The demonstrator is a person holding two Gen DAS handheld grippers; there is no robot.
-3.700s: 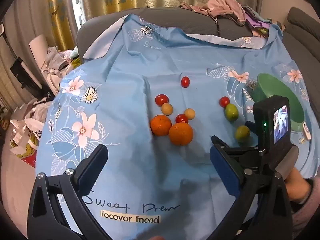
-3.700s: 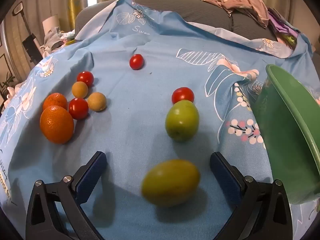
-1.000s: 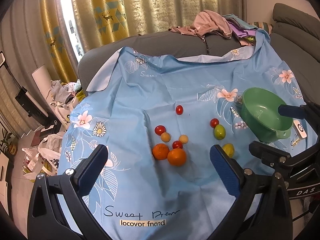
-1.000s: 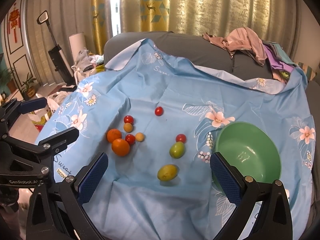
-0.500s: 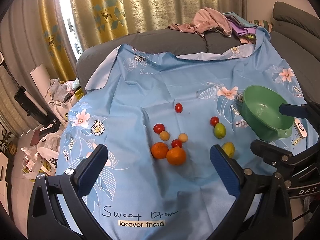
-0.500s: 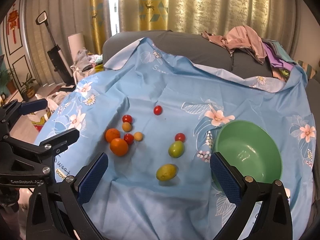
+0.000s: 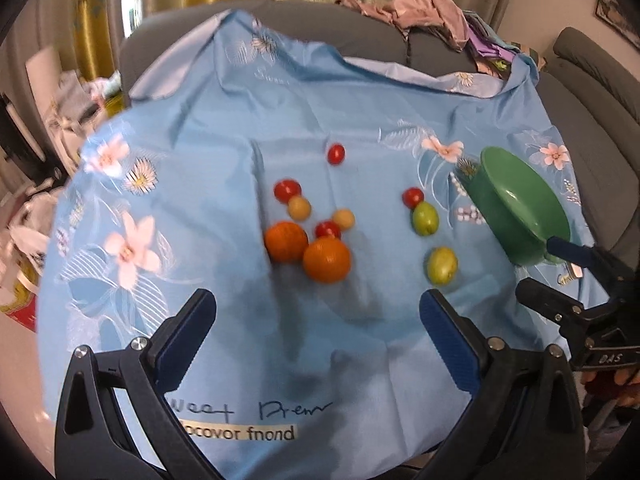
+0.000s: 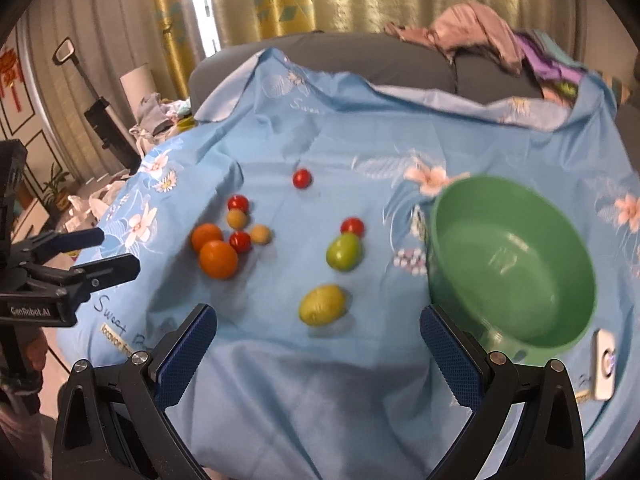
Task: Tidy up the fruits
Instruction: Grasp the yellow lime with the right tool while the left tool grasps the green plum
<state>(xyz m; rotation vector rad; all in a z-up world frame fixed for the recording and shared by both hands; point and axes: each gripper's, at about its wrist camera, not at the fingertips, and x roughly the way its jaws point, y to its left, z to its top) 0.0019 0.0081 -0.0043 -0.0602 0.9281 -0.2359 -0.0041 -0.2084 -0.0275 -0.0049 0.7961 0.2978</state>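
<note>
Fruits lie on a blue flowered cloth [image 7: 200,240]. Two oranges [image 7: 326,259] [image 8: 218,259] sit left of centre with several small red tomatoes [image 7: 336,153] [image 8: 301,178] and two tan round fruits [image 7: 299,207] around them. A green fruit [image 7: 425,219] [image 8: 343,252] and a yellow-green fruit [image 7: 441,265] [image 8: 322,304] lie to the right. An empty green bowl [image 7: 520,204] [image 8: 512,260] stands at the right. My left gripper [image 7: 318,320] is open and empty, near the oranges. My right gripper [image 8: 318,332] is open and empty, just short of the yellow-green fruit.
A grey sofa [image 8: 360,56] with a heap of clothes [image 8: 480,36] runs behind the cloth. A small white device [image 8: 604,364] lies at the bowl's near right. Bags and clutter [image 7: 60,100] lie on the floor at left.
Both grippers have dropped and moved closer to the fruits after being raised well above them. Both stay open. No fruit has moved.
</note>
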